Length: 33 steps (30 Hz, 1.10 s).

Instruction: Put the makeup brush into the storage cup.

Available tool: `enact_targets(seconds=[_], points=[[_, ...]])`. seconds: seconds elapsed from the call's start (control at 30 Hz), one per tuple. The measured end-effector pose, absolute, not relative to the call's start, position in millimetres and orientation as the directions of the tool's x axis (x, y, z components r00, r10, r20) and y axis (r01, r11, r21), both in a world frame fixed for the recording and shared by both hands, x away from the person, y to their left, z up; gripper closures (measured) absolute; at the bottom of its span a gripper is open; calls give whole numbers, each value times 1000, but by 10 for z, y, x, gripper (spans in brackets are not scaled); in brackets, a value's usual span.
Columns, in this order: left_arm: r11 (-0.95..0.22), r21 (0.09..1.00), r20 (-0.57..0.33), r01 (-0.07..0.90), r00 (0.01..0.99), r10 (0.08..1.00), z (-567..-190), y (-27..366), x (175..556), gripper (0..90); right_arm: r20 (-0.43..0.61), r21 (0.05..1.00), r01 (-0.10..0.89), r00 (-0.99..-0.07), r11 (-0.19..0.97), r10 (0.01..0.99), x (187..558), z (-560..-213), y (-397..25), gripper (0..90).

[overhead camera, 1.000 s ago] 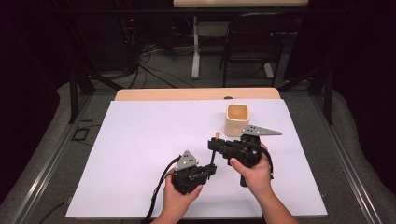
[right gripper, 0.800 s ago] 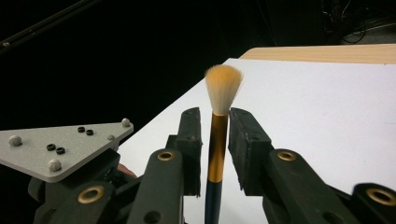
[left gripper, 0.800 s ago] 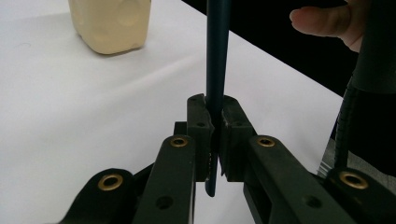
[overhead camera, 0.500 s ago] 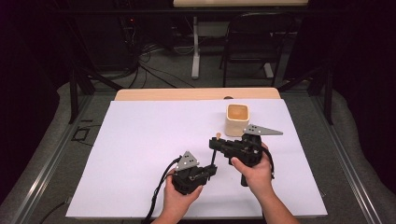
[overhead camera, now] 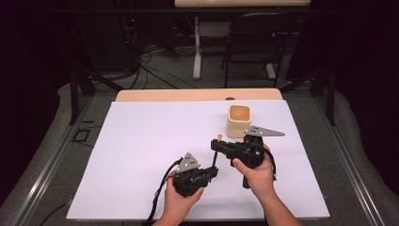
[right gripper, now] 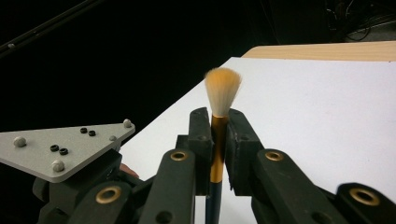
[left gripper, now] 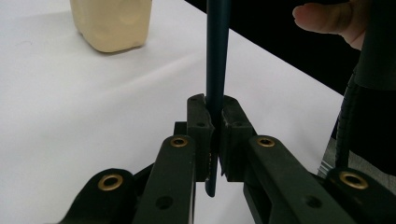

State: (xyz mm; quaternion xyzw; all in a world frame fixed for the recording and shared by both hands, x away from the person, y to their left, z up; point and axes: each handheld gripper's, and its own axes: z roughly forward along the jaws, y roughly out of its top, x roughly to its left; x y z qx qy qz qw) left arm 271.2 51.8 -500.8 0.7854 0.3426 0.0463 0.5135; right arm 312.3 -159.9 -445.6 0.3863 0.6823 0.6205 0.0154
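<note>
Compared with a second before, almost nothing had changed: my two hands, the brush and the cup were in the same places on the white table (overhead camera: 141, 155), so I judged that I was pausing in the middle of a handover and not moving the brush yet. My left gripper (overhead camera: 210, 173) was closed on the lower end of the dark blue handle of the paintbrush (overhead camera: 217, 151); in the left gripper view its two jaws pressed the thin shaft from both sides and a short piece of the handle came out below them. My right gripper (overhead camera: 217, 145) was closed too, on the golden ferrule just under the orange bristles (right gripper: 222, 91), so both grippers held the same brush at the same time, one near each end. The brush stood a little above the table, between my hands, with the bristles pointing away from me. The beige square cup (overhead camera: 239, 121) stood just behind my right hand (overhead camera: 254, 169), near but not touching the gripper. Because the picture stayed so quiet, I think the double grip was already settled, and the next thing would be that one gripper lets go, probably so that the brush can go into the cup.
</note>
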Motion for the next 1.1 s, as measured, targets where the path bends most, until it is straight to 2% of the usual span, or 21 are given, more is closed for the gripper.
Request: enact_targets(seconds=[0.73,1.1], points=[[-233,837,-286,495,759,585,-5019,517,2712,841,464,853,518,-700,-62,543,3127,-4455,-1609,839],[-225,841,-284,492,756,590,-5017,532,2706,737,454,858,509,-698,-62,554,3130,-4454,-1619,839]])
